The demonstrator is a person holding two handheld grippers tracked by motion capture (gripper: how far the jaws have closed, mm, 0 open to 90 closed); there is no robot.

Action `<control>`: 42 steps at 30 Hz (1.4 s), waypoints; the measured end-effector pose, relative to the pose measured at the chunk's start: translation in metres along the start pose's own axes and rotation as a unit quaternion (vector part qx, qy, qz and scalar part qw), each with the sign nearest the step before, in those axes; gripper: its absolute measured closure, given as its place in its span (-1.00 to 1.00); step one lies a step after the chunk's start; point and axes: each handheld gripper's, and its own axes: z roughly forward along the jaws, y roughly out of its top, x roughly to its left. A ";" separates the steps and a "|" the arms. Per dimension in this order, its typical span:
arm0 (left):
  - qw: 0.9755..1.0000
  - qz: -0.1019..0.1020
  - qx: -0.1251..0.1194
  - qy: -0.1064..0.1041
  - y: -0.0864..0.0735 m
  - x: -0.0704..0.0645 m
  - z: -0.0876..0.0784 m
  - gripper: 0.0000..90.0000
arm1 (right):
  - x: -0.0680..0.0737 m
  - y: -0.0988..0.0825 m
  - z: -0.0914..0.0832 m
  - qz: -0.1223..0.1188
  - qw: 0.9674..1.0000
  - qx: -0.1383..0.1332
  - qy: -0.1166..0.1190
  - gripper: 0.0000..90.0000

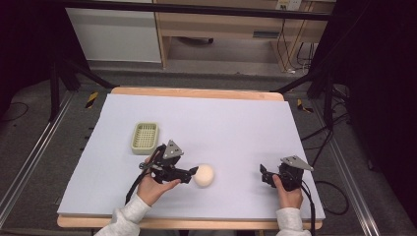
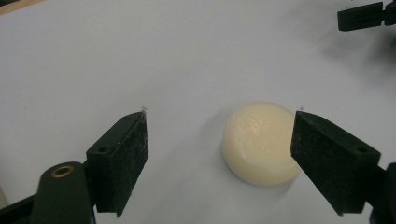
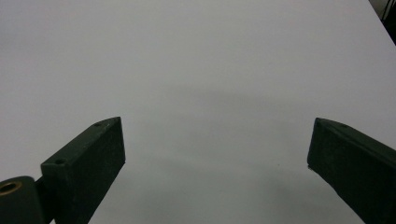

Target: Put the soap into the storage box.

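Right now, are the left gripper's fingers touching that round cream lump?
Cannot tell. In the left gripper view one finger overlaps the cream lump; the other stands clear.

Round cake (image 1: 204,175) between left gripper (image 1: 193,173) fingers, basket (image 1: 145,137) behind-left, seemingly apart.

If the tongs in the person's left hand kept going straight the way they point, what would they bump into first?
Most likely the cream round puck. The left tongs are open with it lying between the jaws, close against one and off-centre, so that jaw would probably touch it first.
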 end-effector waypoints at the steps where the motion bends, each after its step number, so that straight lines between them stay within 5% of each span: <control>1: 1.000 0.000 0.000 -0.001 0.000 -0.001 0.001 -0.58 | 0.000 0.000 0.000 0.000 1.000 0.000 0.000 -0.90; 42: 0.998 0.027 0.052 -0.031 0.002 -0.027 0.038 -0.66 | 0.000 0.000 0.000 0.003 1.000 0.001 0.005 -0.90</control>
